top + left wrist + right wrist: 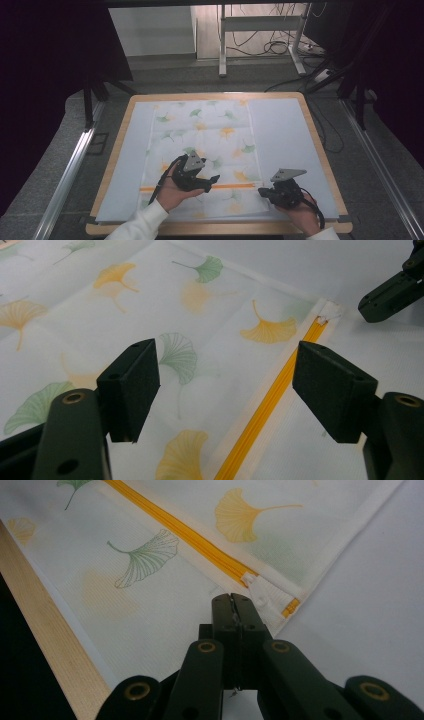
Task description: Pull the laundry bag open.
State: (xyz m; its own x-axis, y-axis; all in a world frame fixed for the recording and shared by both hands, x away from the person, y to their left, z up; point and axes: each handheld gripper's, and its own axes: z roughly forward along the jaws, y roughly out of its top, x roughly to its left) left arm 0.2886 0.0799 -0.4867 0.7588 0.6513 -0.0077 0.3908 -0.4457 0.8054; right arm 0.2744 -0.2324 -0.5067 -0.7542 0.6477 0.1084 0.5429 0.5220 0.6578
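— What's in front of you?

— A wooden table (320,150) under a pale mat (285,135), and on it a flat ginkgo-print mesh bag (210,135) with a yellow zipper (235,186) running across its near end.

— And your jaws?

— My left gripper (225,385) hangs wide open over the zipper, holding nothing. My right gripper (233,602) is pressed shut beside the white zipper pull (262,600) at the bag's right corner; whether it has caught the tab, I cannot tell.

— Advice?

— I'd pin the fabric with the left, then draw the pull straight along the track.
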